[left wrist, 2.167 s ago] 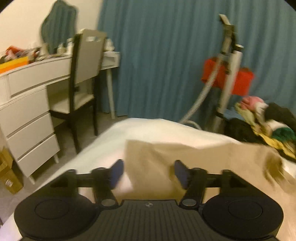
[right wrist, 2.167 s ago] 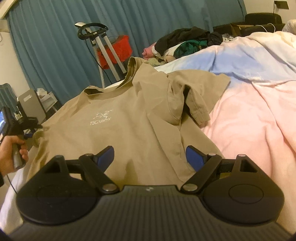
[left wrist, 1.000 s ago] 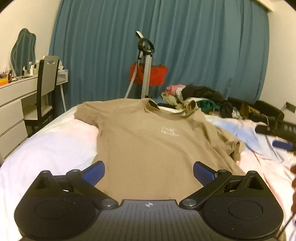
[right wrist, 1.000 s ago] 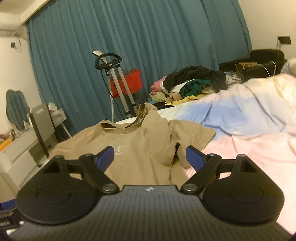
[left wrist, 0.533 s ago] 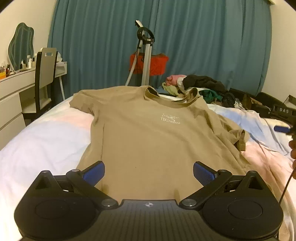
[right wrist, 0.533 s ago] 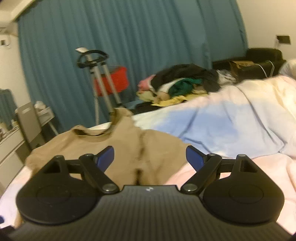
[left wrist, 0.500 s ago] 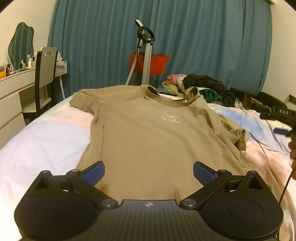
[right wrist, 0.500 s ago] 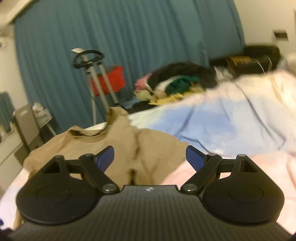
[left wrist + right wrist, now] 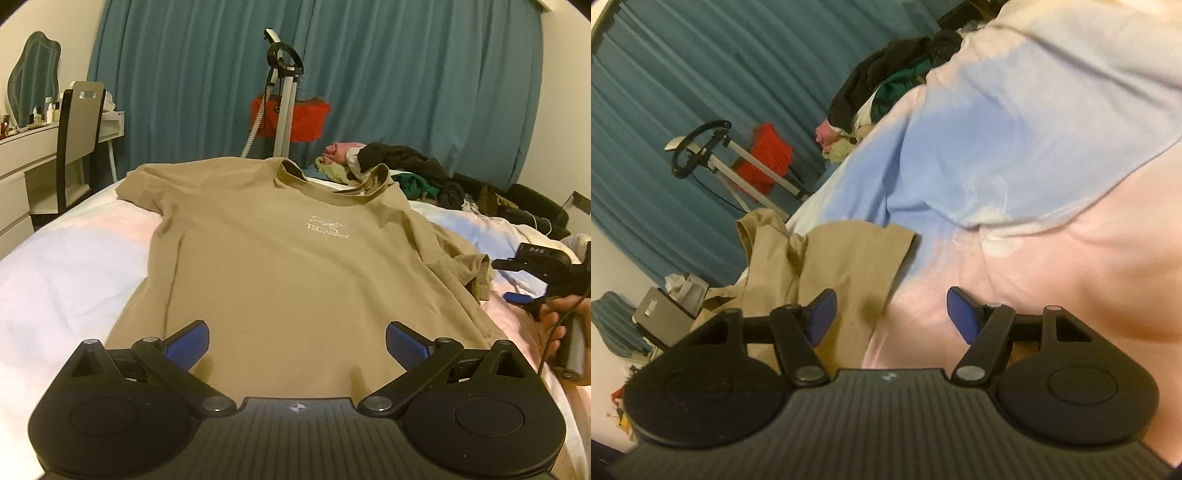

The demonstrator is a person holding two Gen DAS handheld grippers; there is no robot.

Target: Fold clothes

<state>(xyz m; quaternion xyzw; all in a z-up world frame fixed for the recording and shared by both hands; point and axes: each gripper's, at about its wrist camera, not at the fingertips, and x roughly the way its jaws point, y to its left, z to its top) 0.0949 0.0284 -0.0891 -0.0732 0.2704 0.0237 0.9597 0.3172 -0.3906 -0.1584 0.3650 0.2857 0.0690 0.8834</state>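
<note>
A tan T-shirt (image 9: pixel 280 258) with a small white chest logo lies front up, spread on the bed, collar at the far end. Its right sleeve (image 9: pixel 469 266) is crumpled. My left gripper (image 9: pixel 297 341) is open and empty, just above the shirt's bottom hem. My right gripper (image 9: pixel 888 314) is open and empty, tilted, low over the bed beside the shirt's right sleeve (image 9: pixel 857 258). It also shows in the left wrist view (image 9: pixel 535 280), held in a hand at the right.
The bed (image 9: pixel 62 266) has a pink, white and blue cover (image 9: pixel 1015 155). A pile of clothes (image 9: pixel 399 166) lies beyond it. A garment steamer stand (image 9: pixel 284 103) with a red item stands by the blue curtain. A desk and chair (image 9: pixel 79 140) are at the left.
My left gripper has dropped slightly toward the shirt's hem. My right gripper has rolled sideways and dropped low beside the shirt's right sleeve. Both stay open.
</note>
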